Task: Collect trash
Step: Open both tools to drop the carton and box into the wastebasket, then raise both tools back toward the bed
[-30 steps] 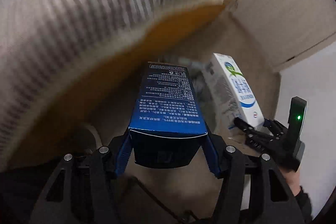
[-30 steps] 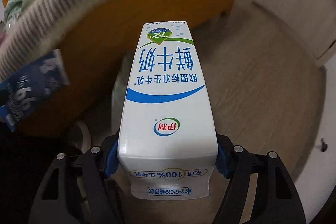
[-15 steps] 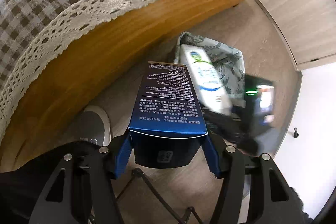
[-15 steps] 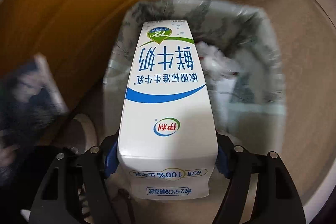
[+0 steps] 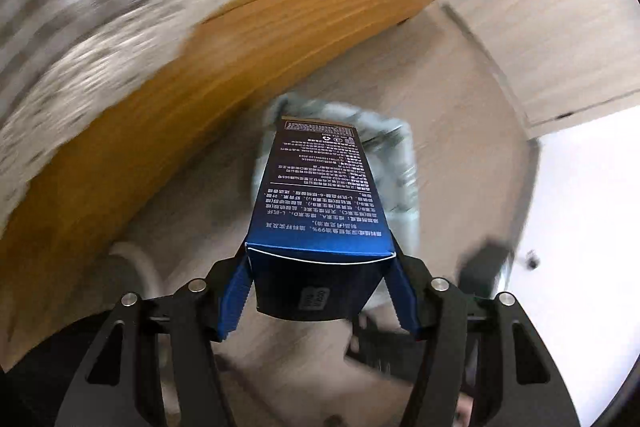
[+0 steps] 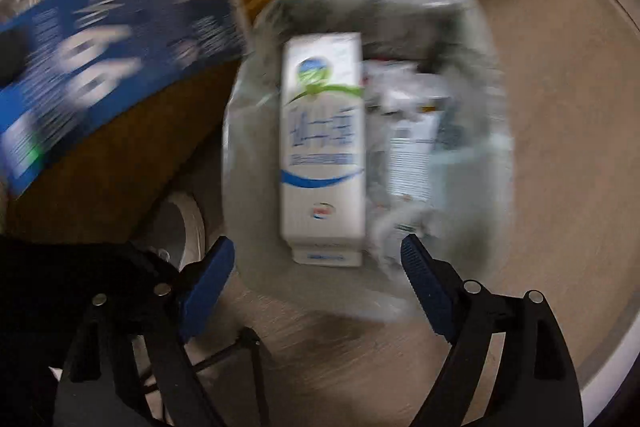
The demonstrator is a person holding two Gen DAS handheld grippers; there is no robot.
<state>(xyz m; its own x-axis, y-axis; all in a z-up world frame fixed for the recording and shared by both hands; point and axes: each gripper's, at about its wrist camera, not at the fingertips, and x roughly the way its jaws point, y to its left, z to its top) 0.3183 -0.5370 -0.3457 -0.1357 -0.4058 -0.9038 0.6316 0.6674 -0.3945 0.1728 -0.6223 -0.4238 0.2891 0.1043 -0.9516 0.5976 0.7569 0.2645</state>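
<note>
- Trash went into the lined bin (image 6: 476,39) on the floor beside the wooden furniture: a white milk carton (image 6: 322,147) lay inside it among crumpled wrappers (image 6: 412,147), clear of both pads.
- Above the bin's near rim, the right gripper (image 6: 316,259) stood with its jaws wide apart; they had just been opening, and the carton had left them and sat lower in the bin.
- To the left of the bin, a dark blue box (image 5: 320,195) was clamped between the blue pads of the left gripper (image 5: 320,291), its far end reaching over the bin's liner (image 5: 384,131).
- Seen from the right wrist, the same box appeared blurred to the upper left of the bin.
- Judging by this, the drop of the carton looked done and the box was next: the left gripper would need to come over the bin's mouth and part its jaws.
- With the right gripper over the bin, it would probably have to draw clear first to avoid a bump.
</note>
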